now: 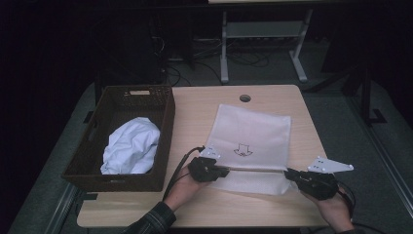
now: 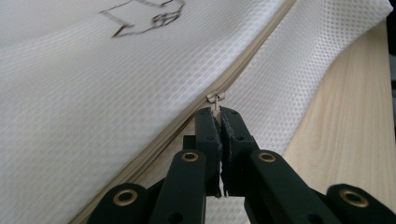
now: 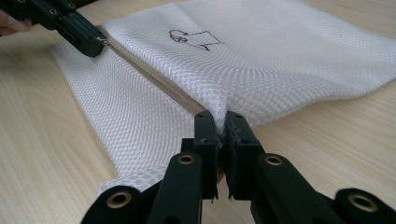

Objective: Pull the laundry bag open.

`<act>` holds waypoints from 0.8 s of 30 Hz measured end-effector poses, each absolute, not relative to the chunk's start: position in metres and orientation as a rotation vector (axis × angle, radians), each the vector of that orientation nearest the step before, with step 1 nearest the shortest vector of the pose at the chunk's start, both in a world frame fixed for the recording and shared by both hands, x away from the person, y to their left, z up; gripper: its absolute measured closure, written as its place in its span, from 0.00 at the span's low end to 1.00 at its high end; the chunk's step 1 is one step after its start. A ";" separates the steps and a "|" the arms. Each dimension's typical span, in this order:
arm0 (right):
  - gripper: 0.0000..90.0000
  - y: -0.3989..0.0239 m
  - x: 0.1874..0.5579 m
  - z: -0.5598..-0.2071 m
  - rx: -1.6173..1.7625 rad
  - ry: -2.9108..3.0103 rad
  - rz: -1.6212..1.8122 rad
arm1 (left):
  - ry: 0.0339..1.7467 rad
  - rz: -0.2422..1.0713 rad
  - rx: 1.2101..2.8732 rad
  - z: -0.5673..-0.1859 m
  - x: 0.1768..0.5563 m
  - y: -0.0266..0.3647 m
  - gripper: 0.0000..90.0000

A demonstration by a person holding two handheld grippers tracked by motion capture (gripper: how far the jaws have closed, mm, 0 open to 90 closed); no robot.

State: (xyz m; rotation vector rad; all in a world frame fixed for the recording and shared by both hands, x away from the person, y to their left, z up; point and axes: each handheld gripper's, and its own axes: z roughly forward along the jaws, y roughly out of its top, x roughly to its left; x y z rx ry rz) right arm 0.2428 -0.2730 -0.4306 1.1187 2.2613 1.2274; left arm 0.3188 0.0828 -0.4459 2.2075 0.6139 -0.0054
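High view: left hand-held gripper (image 1: 225, 171) clenched on zipper pull (image 2: 215, 98), right hand-held gripper (image 1: 288, 173) pinching mesh laundry bag (image 1: 253, 136) taut on bench (image 1: 195, 112) for unzipping.

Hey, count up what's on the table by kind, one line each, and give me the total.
Mesh laundry bag: 1
Brown wicker basket: 1
White cloth bundle in the basket: 1
Handheld claws: 2, the left claw shut on the zipper pull, the right claw shut on the bag's edge
Total: 5
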 end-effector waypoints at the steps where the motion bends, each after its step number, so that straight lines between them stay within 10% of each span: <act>1: 0.93 -0.273 0.243 -0.431 1.119 2.261 1.227 | 0.614 -0.005 2.207 -0.446 0.319 0.083 0.97; 24: 0.93 -0.286 0.242 -0.428 1.171 2.193 1.189 | 0.686 -0.009 2.194 -0.448 0.330 0.095 0.97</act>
